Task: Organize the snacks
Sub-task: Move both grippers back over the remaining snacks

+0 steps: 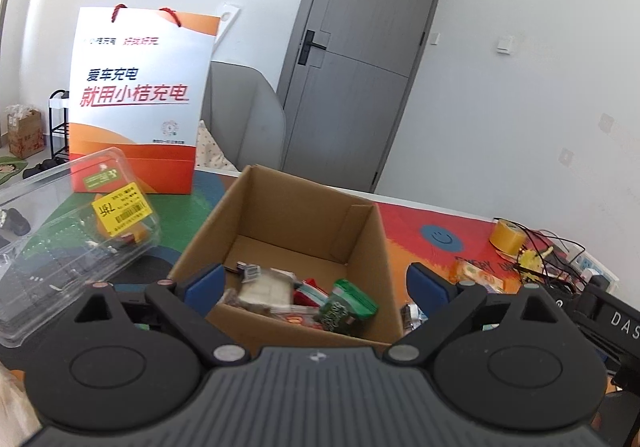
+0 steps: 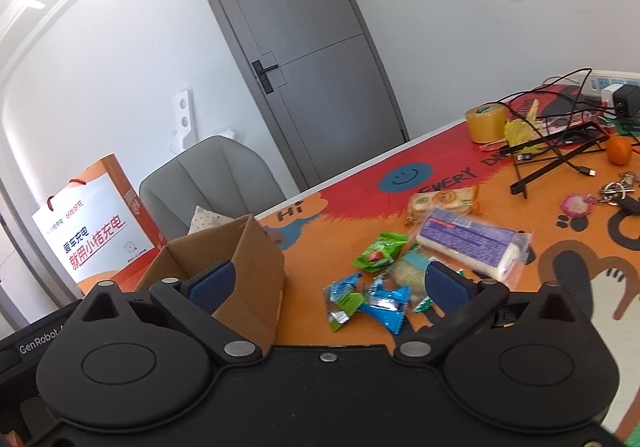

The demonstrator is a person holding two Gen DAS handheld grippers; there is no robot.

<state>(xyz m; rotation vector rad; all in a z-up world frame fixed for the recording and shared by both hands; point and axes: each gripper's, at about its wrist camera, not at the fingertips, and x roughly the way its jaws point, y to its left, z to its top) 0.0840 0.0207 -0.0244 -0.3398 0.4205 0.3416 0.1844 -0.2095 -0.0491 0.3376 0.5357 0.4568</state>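
An open cardboard box (image 1: 360, 247) stands on the table and holds several snack packets (image 1: 312, 299). My left gripper (image 1: 316, 283) is open and empty, hovering over the box's near side. The box also shows in the right wrist view (image 2: 256, 271) at left. My right gripper (image 2: 332, 283) is open and empty, above loose snacks on the orange mat: blue and green candy packets (image 2: 368, 299), a green packet (image 2: 380, 251), a long white and purple pack (image 2: 468, 243) and a cracker pack (image 2: 444, 201).
A clear plastic clamshell (image 1: 68, 243) lies left of the box. An orange and white paper bag (image 1: 136, 99) stands behind. A tape roll (image 2: 486, 123), cables, a black stand (image 2: 560, 155), an orange fruit (image 2: 619, 149) and keys (image 2: 616, 191) crowd the right side. A grey chair (image 2: 208, 183) stands beyond the table.
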